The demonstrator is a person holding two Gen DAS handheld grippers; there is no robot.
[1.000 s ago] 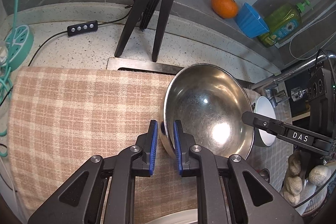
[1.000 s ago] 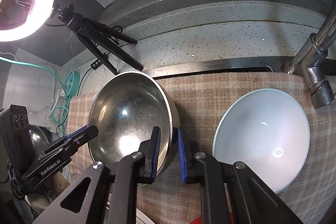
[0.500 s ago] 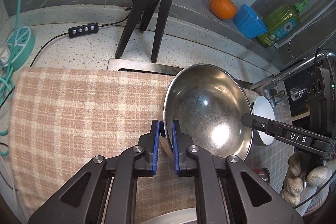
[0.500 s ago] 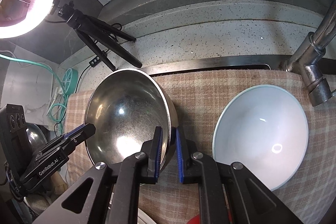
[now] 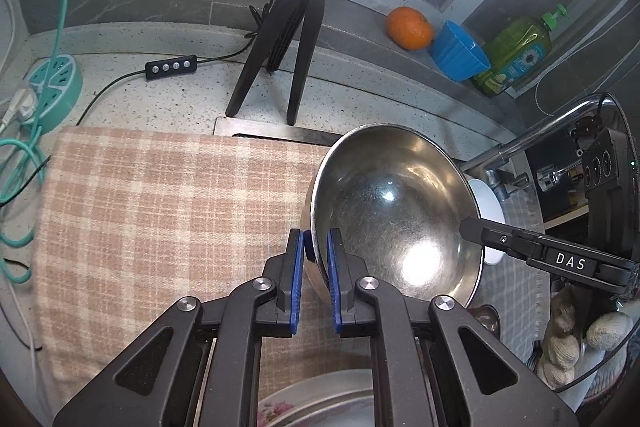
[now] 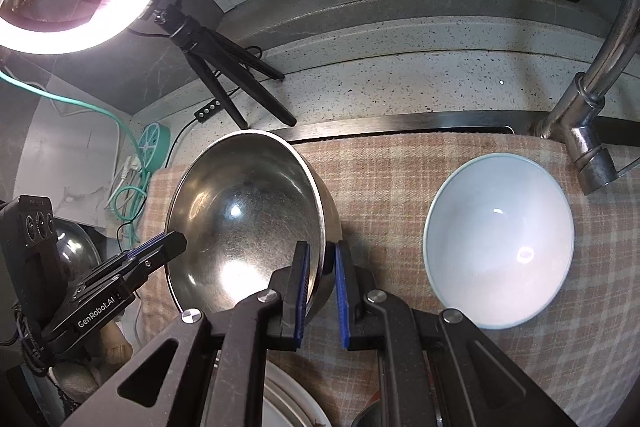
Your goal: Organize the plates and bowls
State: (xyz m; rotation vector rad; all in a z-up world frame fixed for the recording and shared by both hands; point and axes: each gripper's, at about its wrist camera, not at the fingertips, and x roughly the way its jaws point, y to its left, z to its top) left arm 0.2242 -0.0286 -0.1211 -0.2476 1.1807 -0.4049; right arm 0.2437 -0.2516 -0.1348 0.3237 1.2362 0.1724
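Clearly, "DAS" marks the right tool (image 5: pixel 464 229), "GenRobot.AI" the left tool (image 6: pixel 176 241).

Your left gripper (image 5: pixel 316 251) points steeply down. Its two blue pads are squeezed onto the left rim of the steel bowl (image 5: pixel 396 211), one pad inside and one outside. Your right gripper (image 6: pixel 322 267) also points steeply down and pinches the right rim of the same bowl the same way. Both grippers hold the bowl between them.
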